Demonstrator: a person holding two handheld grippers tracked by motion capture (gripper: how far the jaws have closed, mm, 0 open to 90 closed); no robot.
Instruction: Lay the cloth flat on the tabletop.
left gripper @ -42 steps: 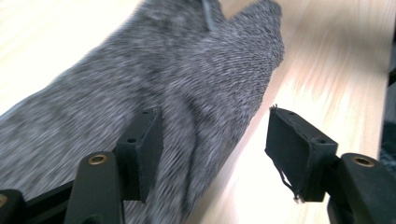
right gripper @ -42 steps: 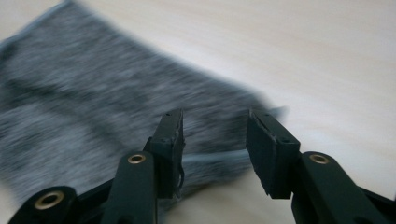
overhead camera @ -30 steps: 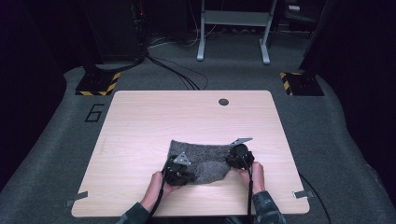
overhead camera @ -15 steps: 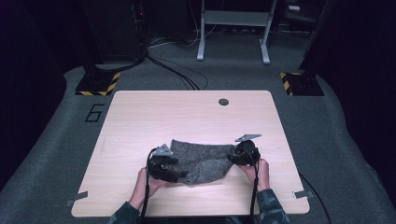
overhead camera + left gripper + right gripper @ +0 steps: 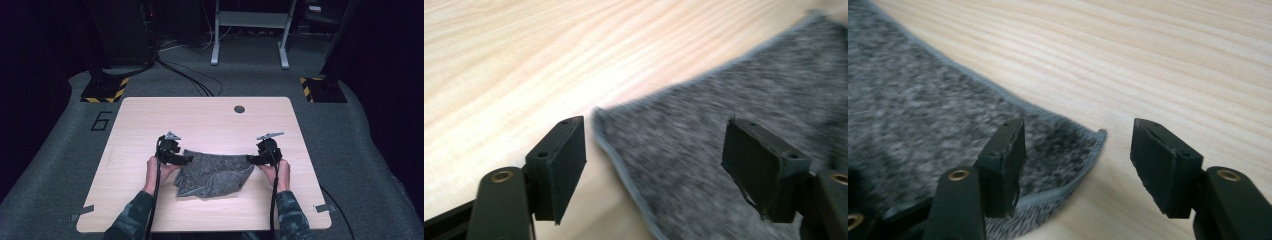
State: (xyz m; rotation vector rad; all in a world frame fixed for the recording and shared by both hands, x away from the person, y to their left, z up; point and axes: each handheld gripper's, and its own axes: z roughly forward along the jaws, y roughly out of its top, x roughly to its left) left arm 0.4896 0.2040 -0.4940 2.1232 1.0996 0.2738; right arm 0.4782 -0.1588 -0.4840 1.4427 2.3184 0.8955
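Standing at the two far corners of a grey cloth [image 5: 215, 172], each hand-held gripper has its jaws spread, and both pairs have just been opening. The left hand-held gripper [image 5: 186, 159] sits at the cloth's left far corner; in the left gripper view [image 5: 654, 165] that corner lies flat on the table between the jaws, touched by neither pad. The right hand-held gripper [image 5: 250, 159] sits at the right far corner; in the right gripper view [image 5: 1075, 165] the hemmed corner lies under the gap, with the pads clear of it. The cloth rests rumpled on the near half of the wooden table [image 5: 210, 120], released. A small dark round hole [image 5: 239, 109] sits near the table's far edge.
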